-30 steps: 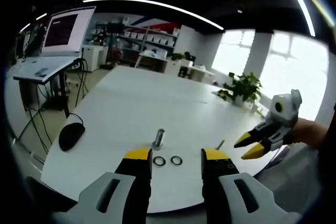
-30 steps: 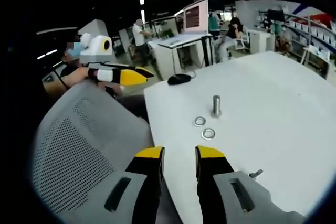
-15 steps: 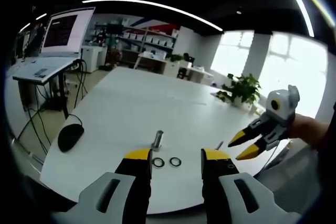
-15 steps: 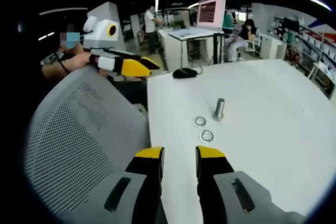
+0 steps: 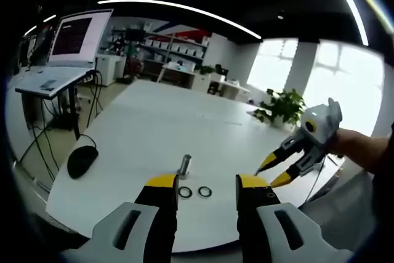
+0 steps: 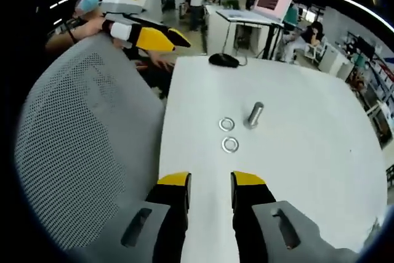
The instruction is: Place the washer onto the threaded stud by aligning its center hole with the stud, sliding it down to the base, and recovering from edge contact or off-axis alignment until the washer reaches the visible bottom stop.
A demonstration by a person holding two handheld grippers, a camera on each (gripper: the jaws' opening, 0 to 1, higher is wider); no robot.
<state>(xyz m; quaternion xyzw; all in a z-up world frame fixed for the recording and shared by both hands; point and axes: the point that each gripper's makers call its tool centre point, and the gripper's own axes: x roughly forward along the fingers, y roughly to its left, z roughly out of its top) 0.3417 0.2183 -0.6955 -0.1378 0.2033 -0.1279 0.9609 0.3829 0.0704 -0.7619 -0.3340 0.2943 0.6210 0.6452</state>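
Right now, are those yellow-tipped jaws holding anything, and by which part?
Nothing is held. Both the left gripper and right gripper stand open and empty; the two washers lie on the table beside the stud.

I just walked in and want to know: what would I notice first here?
Probably the threaded stud standing alone in the middle of the big white table, with two washers lying flat right beside it. Next, the yellow-tipped left gripper hanging over the table's far edge above a grey mesh chair, jaws closed.

Left gripper (image 5: pixel 207 184) and right gripper (image 6: pixel 210 182) both hover with jaws parted, holding nothing.
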